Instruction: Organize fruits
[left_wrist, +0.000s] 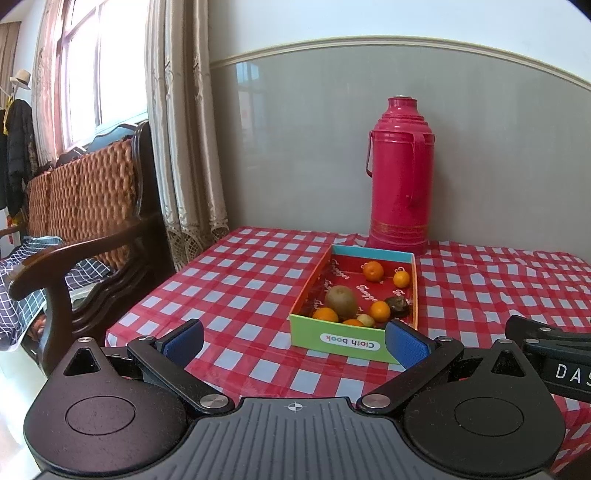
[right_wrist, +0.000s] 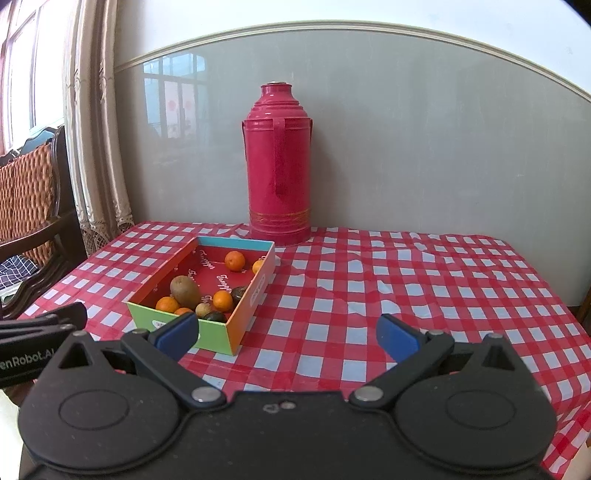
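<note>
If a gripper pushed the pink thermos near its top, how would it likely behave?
The thermos is tall on a narrow base, so a high push would probably tip it rather than slide it. Its glossy shell looks slippery for the pads. It stands just behind the box, so it might fall onto the fruit.

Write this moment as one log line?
left tongs: open, empty | right tongs: open, empty | fruits: in box | thermos: behind

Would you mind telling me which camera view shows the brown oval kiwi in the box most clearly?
The left wrist view: the brown oval kiwi appears larger and nearer centre. The right wrist view shows the same kiwi smaller, off to the left.
</note>
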